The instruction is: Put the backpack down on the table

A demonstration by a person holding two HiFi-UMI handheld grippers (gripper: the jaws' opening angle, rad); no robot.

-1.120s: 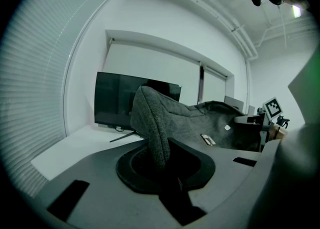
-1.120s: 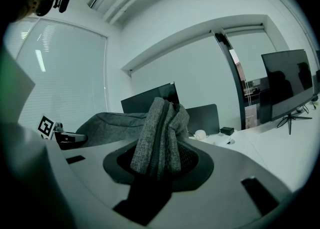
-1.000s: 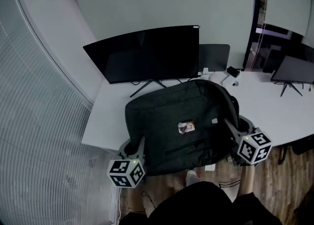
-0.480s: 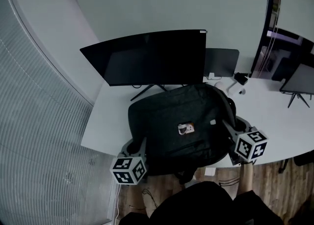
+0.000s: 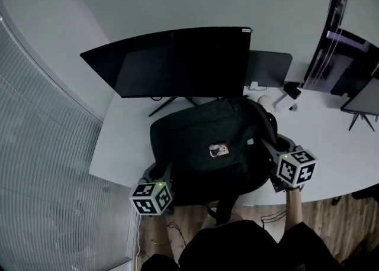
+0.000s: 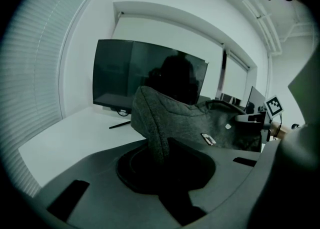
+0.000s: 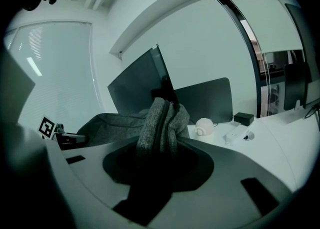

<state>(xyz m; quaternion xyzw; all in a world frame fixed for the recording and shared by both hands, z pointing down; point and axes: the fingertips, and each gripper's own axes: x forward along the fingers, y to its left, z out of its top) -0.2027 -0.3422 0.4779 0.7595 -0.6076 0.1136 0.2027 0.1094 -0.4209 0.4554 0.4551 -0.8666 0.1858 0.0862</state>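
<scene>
Grey backpack (image 5: 201, 145) face-up over table (image 5: 118, 151), long axis between left gripper (image 5: 158, 173) and right gripper (image 5: 270, 147), both jaws pinching fabric

The left gripper (image 5: 161, 173) is held at the lower left of the head view with the left marker cube (image 5: 152, 197) nearest the person. In the left gripper view its jaws are seen clamped narrowly on a thin fold of backpack (image 5: 207, 145) fabric. The right gripper (image 5: 271, 148) is held opposite at the right, with the right marker cube (image 5: 295, 167) likewise toward the person, its jaws set wider and closed on a thicker bunch of the same fabric beside a zip. The right forearm (image 5: 292, 207) is seen extended behind its gripper, and both grippers are pointed forward, away from the person.
</scene>
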